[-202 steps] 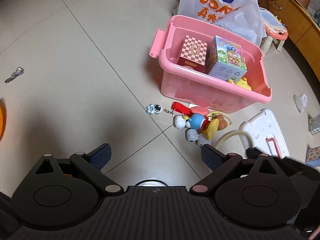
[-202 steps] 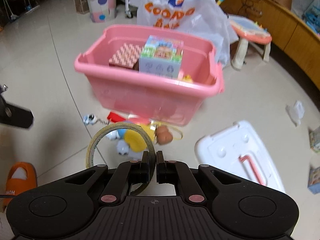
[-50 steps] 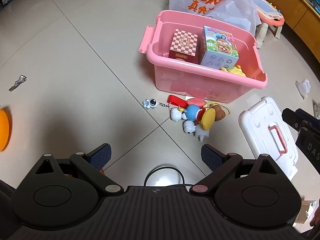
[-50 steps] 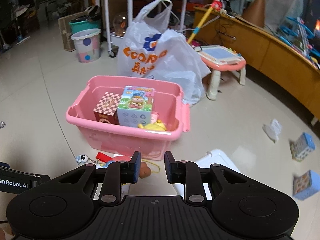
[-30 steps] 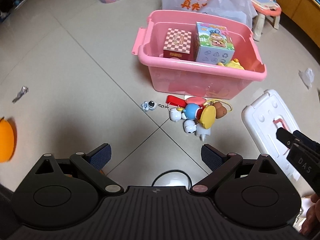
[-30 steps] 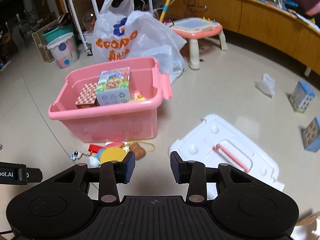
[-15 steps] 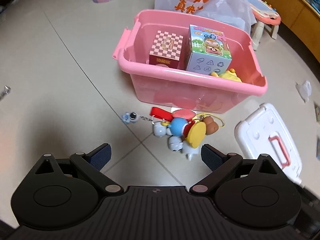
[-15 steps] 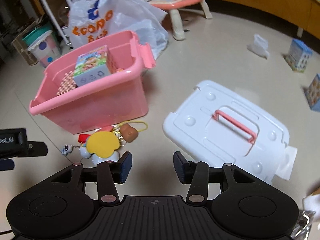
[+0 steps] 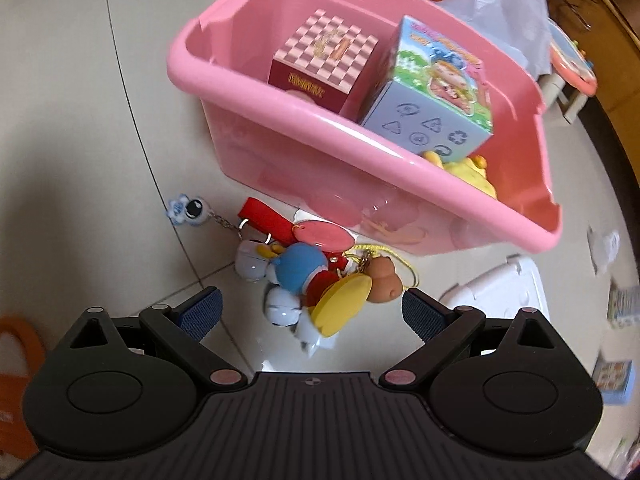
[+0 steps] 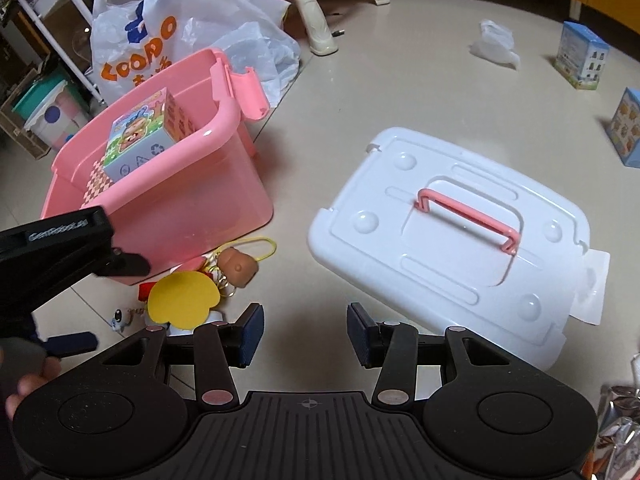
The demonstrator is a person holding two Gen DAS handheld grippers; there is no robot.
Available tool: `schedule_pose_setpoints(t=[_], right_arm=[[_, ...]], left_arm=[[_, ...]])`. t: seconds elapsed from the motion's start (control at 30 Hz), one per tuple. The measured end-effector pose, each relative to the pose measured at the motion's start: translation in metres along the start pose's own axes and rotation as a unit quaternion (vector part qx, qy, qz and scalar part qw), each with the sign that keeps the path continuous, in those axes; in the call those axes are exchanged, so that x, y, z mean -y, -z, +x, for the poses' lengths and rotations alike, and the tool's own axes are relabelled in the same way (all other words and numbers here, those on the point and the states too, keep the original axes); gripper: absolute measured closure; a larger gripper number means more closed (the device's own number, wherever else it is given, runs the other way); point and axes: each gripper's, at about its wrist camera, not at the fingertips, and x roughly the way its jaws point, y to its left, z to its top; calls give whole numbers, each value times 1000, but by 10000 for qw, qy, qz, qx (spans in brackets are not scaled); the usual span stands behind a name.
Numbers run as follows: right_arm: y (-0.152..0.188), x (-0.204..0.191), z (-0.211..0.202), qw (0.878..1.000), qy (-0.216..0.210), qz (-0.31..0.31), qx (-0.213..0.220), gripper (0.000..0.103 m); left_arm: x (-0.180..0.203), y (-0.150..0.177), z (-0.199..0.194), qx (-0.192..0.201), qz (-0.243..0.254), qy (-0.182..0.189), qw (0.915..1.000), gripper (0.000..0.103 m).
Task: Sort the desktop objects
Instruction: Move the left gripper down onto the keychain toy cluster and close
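A pink bin (image 9: 304, 128) on the floor holds a checkered box (image 9: 324, 60), a cartoon box (image 9: 436, 92) and a yellow toy (image 9: 472, 172). A bunch of toy keychains (image 9: 308, 276) lies on the floor in front of it, with a small astronaut charm (image 9: 188, 210) on a chain. My left gripper (image 9: 312, 314) is open and empty just above the keychains, fingers either side. My right gripper (image 10: 304, 334) is open and empty above the floor between the keychains (image 10: 188, 300) and the white lid (image 10: 452, 236). The bin also shows in the right wrist view (image 10: 176, 204).
A white plastic bag (image 10: 172, 28) stands behind the bin. Two small boxes (image 10: 582, 56) and crumpled plastic (image 10: 494, 44) lie on the floor at right. A pink-topped stool (image 10: 316, 8) is at the back. An orange object (image 9: 16, 360) sits at left.
My left gripper has moved forward and down over the keychains. My right gripper let go of a tape ring earlier, opened wider and swung right toward the white lid.
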Motion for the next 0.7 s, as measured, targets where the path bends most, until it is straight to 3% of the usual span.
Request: schedule_pose_setpoints(t=[0.4, 0.53, 0.67, 0.7], right_arm=[[1, -2, 20, 9998, 31, -25, -200, 60], [2, -4, 23, 9996, 34, -82, -253, 60], [2, -5, 25, 9995, 30, -96, -286, 60], [2, -5, 26, 9995, 30, -92, -295, 60]], left_arm=[[-1, 2, 42, -302, -486, -34, 9984, 6], [-2, 3, 44, -299, -501, 81, 9983, 29], [-3, 5, 46, -295, -517, 195, 9980, 36], [-3, 5, 46, -294, -521, 224, 9980, 45]])
